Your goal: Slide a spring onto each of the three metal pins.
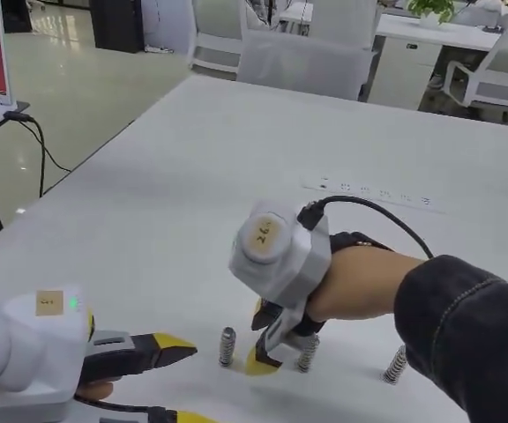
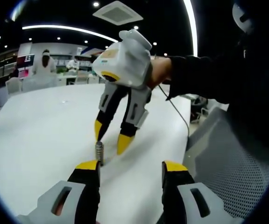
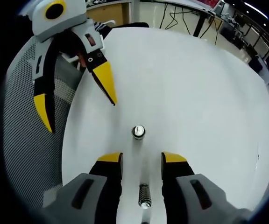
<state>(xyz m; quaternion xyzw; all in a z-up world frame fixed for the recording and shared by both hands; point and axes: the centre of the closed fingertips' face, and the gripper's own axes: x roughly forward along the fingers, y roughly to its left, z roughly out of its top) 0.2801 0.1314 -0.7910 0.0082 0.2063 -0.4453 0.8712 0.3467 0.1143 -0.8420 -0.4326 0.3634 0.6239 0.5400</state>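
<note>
**Desk:** Springs first. Where are they?

**Me:** I count three small grey coiled metal springs along the bottom of the head view. The upright spring (image 1: 227, 346) stands left of centre, apparently already seated on its pin. The second spring (image 1: 307, 352) sits just beside my white, yellow-tipped right gripper (image 1: 276, 348). The leaning spring (image 1: 396, 364) tilts at lower right, well apart from the others.

**Desk:** Is the right claw gripping anything?

**Me:** No. In the right gripper view a coil lies between its jaws at bottom centre, likely the second spring. White tabletop shows on both sides of it, so the jaws are narrowly parted and clamp nothing. I have it pointing down at the table, I think so it can meet the coil from above.

**Desk:** And the left?

**Me:** My white, yellow-tipped left gripper (image 1: 192, 385) sits in the lower left corner. Its jaws are spread wide and empty, and it aims at the upright spring. I'd say it is parked there to stay clear of the right one.

**Desk:** Are there pins inside the other two?

**Me:** I can't tell against the plain white workbench (image 1: 192, 176).
</note>
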